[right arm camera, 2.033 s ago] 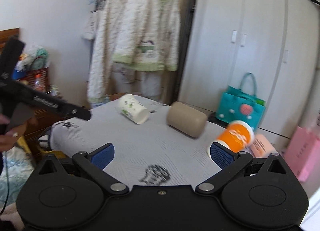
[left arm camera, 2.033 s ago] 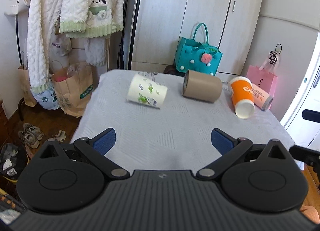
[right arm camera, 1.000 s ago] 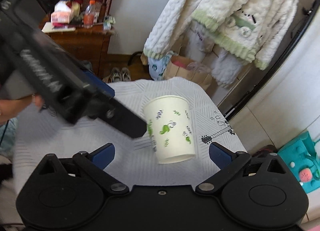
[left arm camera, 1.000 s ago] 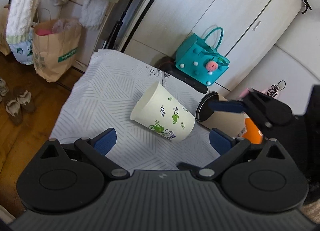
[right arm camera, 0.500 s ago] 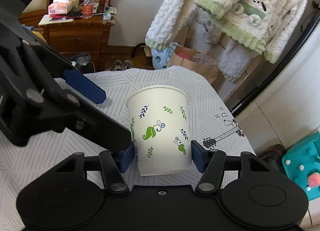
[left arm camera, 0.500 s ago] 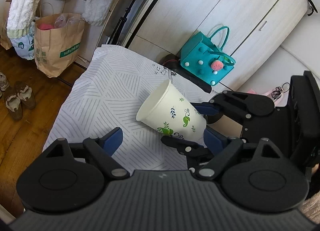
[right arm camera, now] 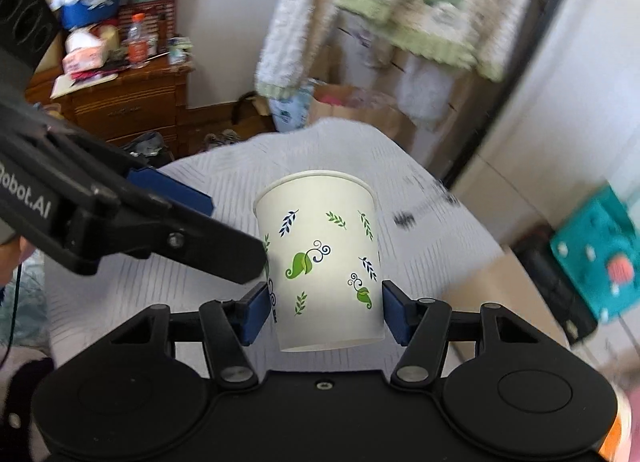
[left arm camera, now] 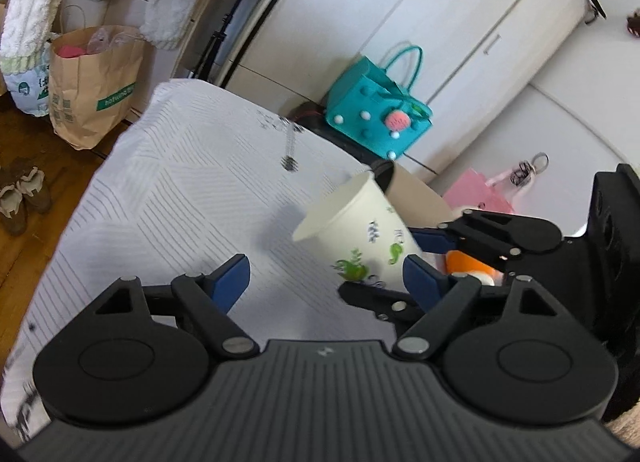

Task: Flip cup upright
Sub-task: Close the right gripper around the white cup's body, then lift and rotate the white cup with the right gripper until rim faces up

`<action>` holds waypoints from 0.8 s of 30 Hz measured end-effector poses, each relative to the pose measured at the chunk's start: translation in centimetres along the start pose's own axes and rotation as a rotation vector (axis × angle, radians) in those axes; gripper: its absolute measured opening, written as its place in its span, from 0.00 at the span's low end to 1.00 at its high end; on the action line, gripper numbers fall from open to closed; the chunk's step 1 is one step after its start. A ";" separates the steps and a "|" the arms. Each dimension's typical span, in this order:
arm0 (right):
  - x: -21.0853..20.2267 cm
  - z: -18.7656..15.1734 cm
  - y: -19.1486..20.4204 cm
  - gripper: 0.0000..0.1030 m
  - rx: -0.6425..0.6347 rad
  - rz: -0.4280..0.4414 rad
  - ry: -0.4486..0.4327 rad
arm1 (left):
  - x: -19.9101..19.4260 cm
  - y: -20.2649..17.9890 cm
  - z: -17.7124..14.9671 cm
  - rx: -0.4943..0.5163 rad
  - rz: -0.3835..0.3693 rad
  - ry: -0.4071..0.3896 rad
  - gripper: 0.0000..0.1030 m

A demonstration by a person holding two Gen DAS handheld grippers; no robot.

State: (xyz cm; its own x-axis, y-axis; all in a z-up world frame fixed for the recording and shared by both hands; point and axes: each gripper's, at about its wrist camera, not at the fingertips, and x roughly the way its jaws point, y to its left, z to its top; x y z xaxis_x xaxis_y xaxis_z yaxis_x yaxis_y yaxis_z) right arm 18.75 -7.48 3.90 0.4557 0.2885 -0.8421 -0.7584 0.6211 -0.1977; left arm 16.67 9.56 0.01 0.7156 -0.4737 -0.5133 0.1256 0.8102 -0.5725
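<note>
The right hand-held gripper (right arm camera: 324,310) clamped the cup (right arm camera: 322,258) near its base, lifted and tilted over the table (left arm camera: 168,198). The left hand-held gripper (left arm camera: 326,278) hung beside it, jaws wide, empty.

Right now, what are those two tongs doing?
Left tongs: open, holding nothing.
Right tongs: closed on the leaf-print paper cup, near its base.

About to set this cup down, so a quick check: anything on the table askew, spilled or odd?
The white leaf-printed paper cup is tilted in the right gripper, clear of the striped white tablecloth. Behind it, the plain brown paper cup lies on its side. The orange cup is mostly hidden. No spill shows.
</note>
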 end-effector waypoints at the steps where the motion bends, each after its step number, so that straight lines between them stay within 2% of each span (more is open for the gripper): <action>1: -0.5 -0.5 -0.1 0.62 0.017 -0.006 0.010 | -0.1 -0.4 -0.3 0.007 -0.002 0.009 0.81; 6: -2.5 -3.5 -0.6 0.63 0.131 0.002 0.082 | 0.0 -2.7 -2.0 0.041 -0.042 0.074 0.81; 11: -3.6 -7.2 -2.5 0.63 0.329 0.047 0.163 | 0.6 -4.9 -3.5 0.072 -0.086 0.139 0.81; 16: -4.7 -10.2 -3.6 0.63 0.460 0.100 0.168 | 1.5 -6.8 -4.5 0.102 -0.107 0.194 0.81; 24: -4.5 -12.8 -4.5 0.63 0.541 0.122 0.152 | 2.9 -8.7 -5.4 0.116 -0.086 0.219 0.81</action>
State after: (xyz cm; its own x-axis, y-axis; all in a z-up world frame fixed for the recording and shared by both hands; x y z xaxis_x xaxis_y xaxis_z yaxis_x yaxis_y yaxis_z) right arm 14.12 -20.88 2.11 0.2774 0.2977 -0.9134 -0.4363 0.8861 0.1563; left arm 13.93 -0.70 0.08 0.5343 -0.5961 -0.5994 0.2669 0.7917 -0.5495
